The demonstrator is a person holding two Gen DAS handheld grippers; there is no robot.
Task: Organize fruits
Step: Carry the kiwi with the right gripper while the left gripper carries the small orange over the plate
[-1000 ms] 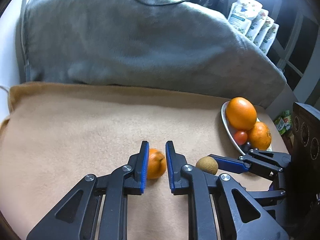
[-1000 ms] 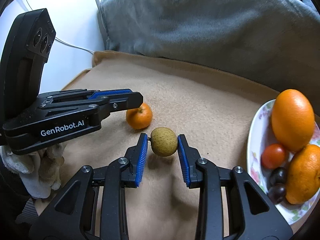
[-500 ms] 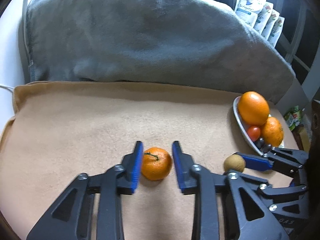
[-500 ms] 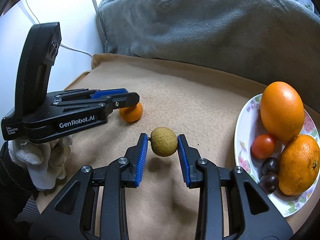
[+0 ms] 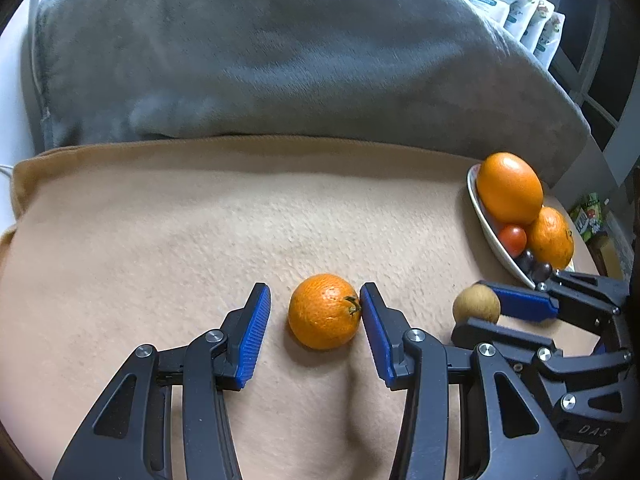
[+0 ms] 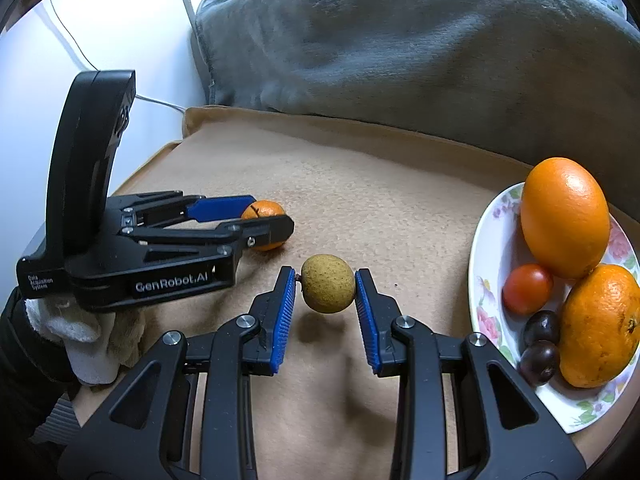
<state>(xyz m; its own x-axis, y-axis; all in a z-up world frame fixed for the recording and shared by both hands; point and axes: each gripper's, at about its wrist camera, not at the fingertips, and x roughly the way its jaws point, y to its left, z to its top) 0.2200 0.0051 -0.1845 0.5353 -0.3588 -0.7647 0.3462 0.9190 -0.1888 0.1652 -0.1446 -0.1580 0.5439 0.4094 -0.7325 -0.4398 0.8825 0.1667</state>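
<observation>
A small orange mandarin point(image 5: 324, 311) lies on the tan blanket point(image 5: 200, 232). My left gripper point(image 5: 315, 308) is open around it; the right pad touches its stem side, the left pad stands apart. The mandarin also shows in the right wrist view point(image 6: 265, 216), half hidden by the left gripper point(image 6: 264, 216). My right gripper point(image 6: 326, 290) is shut on a small brown-green round fruit point(image 6: 328, 289) and holds it above the blanket; the fruit also shows in the left wrist view point(image 5: 476, 304). A flowered white plate point(image 6: 486, 280) at the right holds a large orange point(image 6: 565, 216), another orange, a tomato and two dark fruits.
A grey blanket heap point(image 5: 280, 48) rises behind the tan blanket. White packets point(image 5: 516, 0) stand at the far right. A white wall and cables point(image 6: 80, 52) lie at the left. A gloved hand point(image 6: 84, 332) holds the left gripper.
My left gripper has opened wider and let go of the mandarin, which now lies on the blanket. My right gripper has lifted the brown fruit slightly and shifted toward the plate.
</observation>
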